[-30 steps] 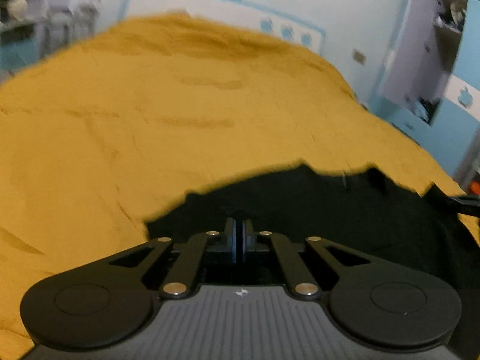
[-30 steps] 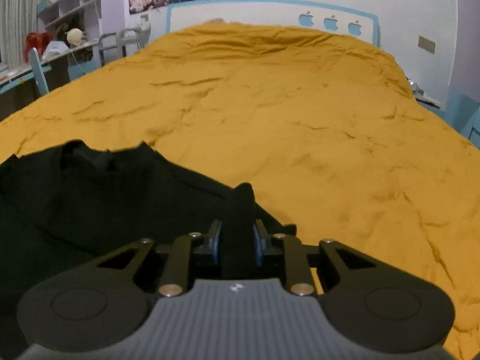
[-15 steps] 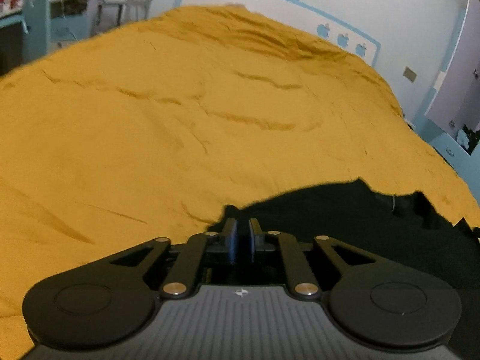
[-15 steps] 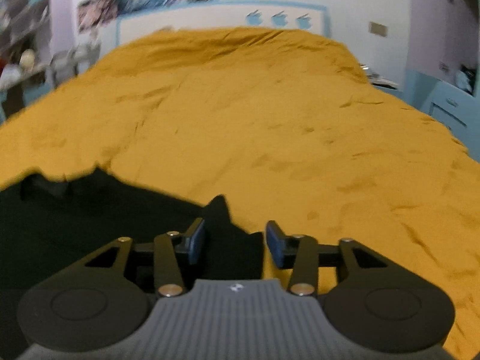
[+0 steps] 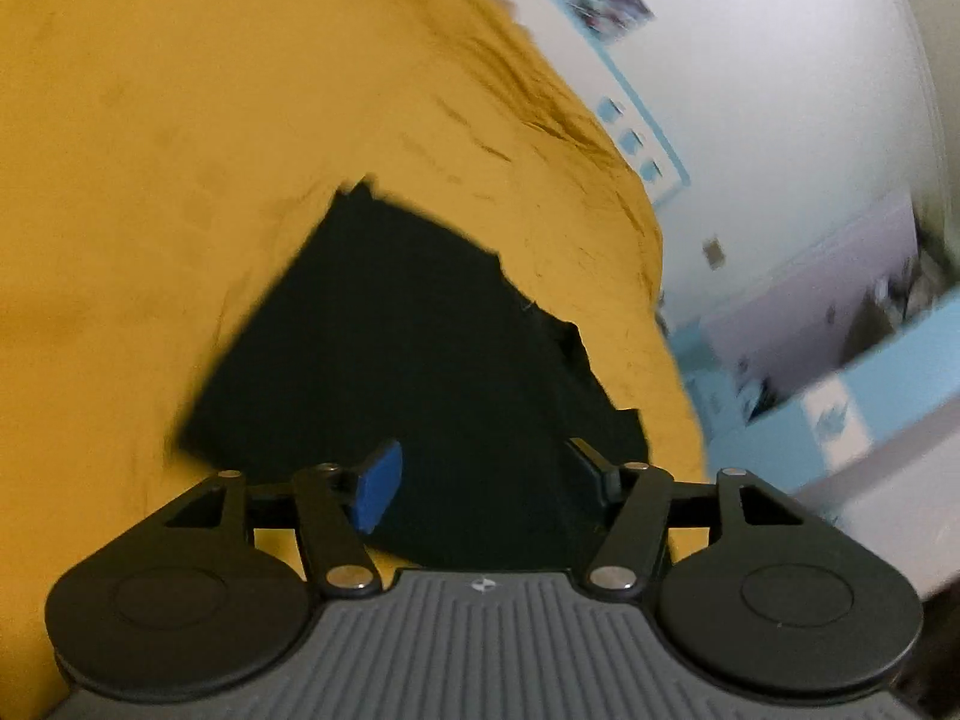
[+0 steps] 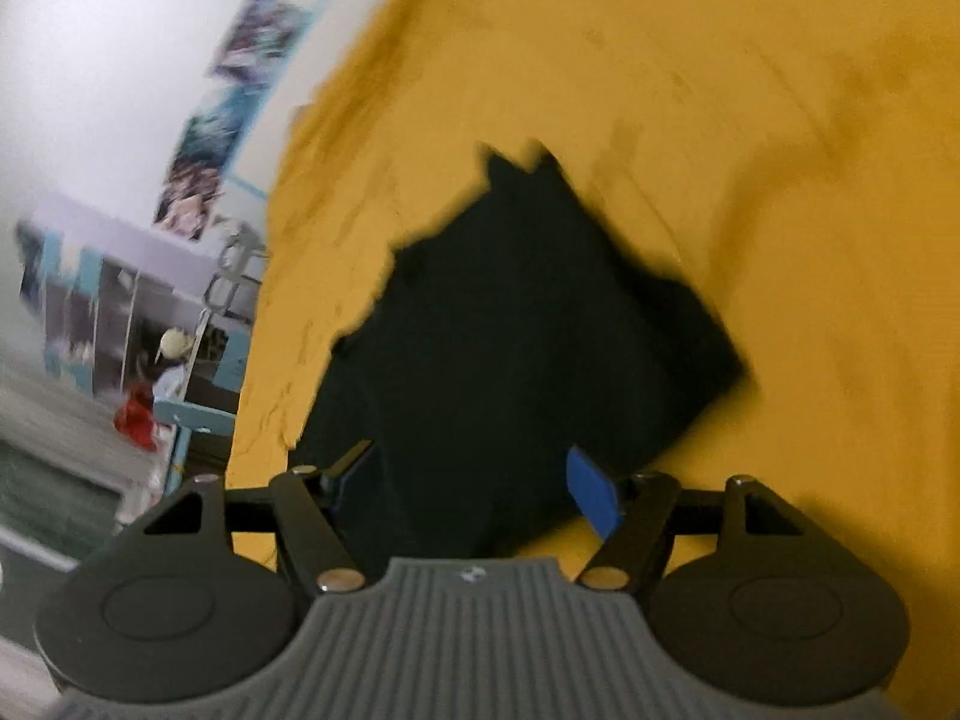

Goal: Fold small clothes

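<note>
Both tools released, spread wide above black garment [image 5: 408,324]

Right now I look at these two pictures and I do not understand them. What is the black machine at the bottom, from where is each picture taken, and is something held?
No robot is here: a person holds a two-finger gripper in each hand, and each carries a camera looking forward along its fingers. One picture comes from the left gripper, the other from the right gripper. The black shape at the bottom is the gripper itself. Both are open and hold nothing. Ahead lies a black garment, seemingly folded, on a bed with a yellow cover. The pictures are tilted and blurred.
</note>
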The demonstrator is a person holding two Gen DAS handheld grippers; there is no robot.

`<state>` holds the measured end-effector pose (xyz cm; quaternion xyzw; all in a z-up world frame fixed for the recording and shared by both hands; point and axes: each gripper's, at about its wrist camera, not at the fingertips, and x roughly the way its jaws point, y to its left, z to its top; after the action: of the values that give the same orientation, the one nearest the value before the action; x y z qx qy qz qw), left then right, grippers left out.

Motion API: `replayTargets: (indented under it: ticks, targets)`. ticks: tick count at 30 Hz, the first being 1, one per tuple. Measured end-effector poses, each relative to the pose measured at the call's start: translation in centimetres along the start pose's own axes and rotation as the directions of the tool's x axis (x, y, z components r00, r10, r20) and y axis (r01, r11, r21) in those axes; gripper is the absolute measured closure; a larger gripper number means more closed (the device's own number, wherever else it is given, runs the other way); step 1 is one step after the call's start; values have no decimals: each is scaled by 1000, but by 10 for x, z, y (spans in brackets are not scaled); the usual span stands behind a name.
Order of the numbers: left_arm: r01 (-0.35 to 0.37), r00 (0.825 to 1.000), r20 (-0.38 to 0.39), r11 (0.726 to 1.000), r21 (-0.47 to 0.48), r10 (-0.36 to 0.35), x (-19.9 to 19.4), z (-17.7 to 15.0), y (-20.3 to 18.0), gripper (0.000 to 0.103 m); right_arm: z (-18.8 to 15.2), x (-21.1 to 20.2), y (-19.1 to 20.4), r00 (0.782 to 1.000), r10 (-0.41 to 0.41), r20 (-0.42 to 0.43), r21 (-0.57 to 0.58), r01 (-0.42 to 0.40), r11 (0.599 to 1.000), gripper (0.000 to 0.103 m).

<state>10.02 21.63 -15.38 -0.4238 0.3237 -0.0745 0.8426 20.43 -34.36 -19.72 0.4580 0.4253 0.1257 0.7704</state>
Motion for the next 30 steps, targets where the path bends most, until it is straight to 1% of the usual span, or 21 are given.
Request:
replayTargets:
  ticks: [1, 2, 3, 5, 6, 7, 11, 13, 15, 17, 19, 20, 21, 22, 23, 24, 25, 27, 28, 30]
  targets:
    - [2, 1000, -8, 999, -40, -2, 3, -8, 9, 30, -8, 2, -8, 1000, 3, -2, 38, -3, 999, 37]
    - [-11, 1000, -11, 995, -95, 10, 8, -15, 20, 30, -13, 3, -16, 1000, 14, 6, 77, -14, 997, 37]
    - [-34, 999, -5, 988, -149, 34, 13, -17, 31, 30, -18, 5, -22, 999, 22, 37, 115, -26, 993, 38]
    - [-66, 998, 7, 969, -237, 70, 27, -19, 51, 30, -22, 8, -27, 996, 21, 92, 144, -34, 989, 38]
    - [-93, 995, 11, 957, -275, 100, 34, -19, 59, 31, -22, 11, -27, 995, 11, 97, 164, -27, 986, 38]
    - [-102, 993, 18, 948, -302, 112, 40, -17, 67, 31, -20, 14, -26, 995, 5, 102, 175, -23, 984, 38]
    - [-88, 991, 71, 945, -316, 116, 62, -2, 75, 32, -11, 27, -19, 991, -8, 133, 156, -13, 988, 35]
    - [-96, 987, 90, 939, -330, 132, 73, 6, 75, 32, -11, 34, -19, 987, -17, 157, 167, -9, 986, 35]
    - [-100, 985, 98, 938, -331, 139, 86, 15, 73, 32, -8, 44, -17, 982, -13, 190, 181, -22, 983, 34]
    - [-106, 984, 102, 940, -323, 146, 102, 25, 72, 32, -1, 53, -15, 978, -24, 207, 177, -13, 984, 33]
    - [-102, 985, 103, 947, -303, 139, 106, 14, 69, 32, 2, 60, -10, 975, -37, 218, 141, 6, 990, 33]
    - [-95, 985, 109, 950, -297, 132, 112, 18, 69, 39, 2, 63, -10, 975, -44, 220, 124, 17, 992, 34]
    - [-78, 985, 121, 950, -304, 120, 106, 10, 70, 46, 4, 66, -8, 974, -55, 221, 102, 33, 994, 41]
    - [-61, 986, 127, 948, -313, 105, 107, 10, 71, 65, 5, 67, -7, 972, -76, 221, 88, 58, 994, 55]
    - [-46, 987, 131, 944, -325, 93, 105, 7, 72, 79, 7, 70, -6, 972, -91, 219, 75, 76, 994, 63]
    - [-35, 987, 136, 940, -340, 85, 103, 5, 73, 79, 8, 71, -6, 970, -98, 221, 65, 86, 994, 76]
    - [-20, 987, 145, 937, -348, 75, 101, 4, 72, 83, 11, 66, -10, 971, -97, 218, 62, 86, 994, 86]
    - [-1, 986, 159, 942, -336, 57, 94, 6, 65, 86, 19, 61, -11, 975, -74, 210, 58, 63, 996, 91]
    - [7, 985, 164, 946, -325, 50, 91, 9, 59, 86, 21, 58, -8, 977, -62, 206, 59, 51, 997, 93]
    - [6, 983, 179, 964, -265, 43, 83, 16, 40, 87, 25, 48, 4, 979, -42, 201, 34, 36, 999, 95]
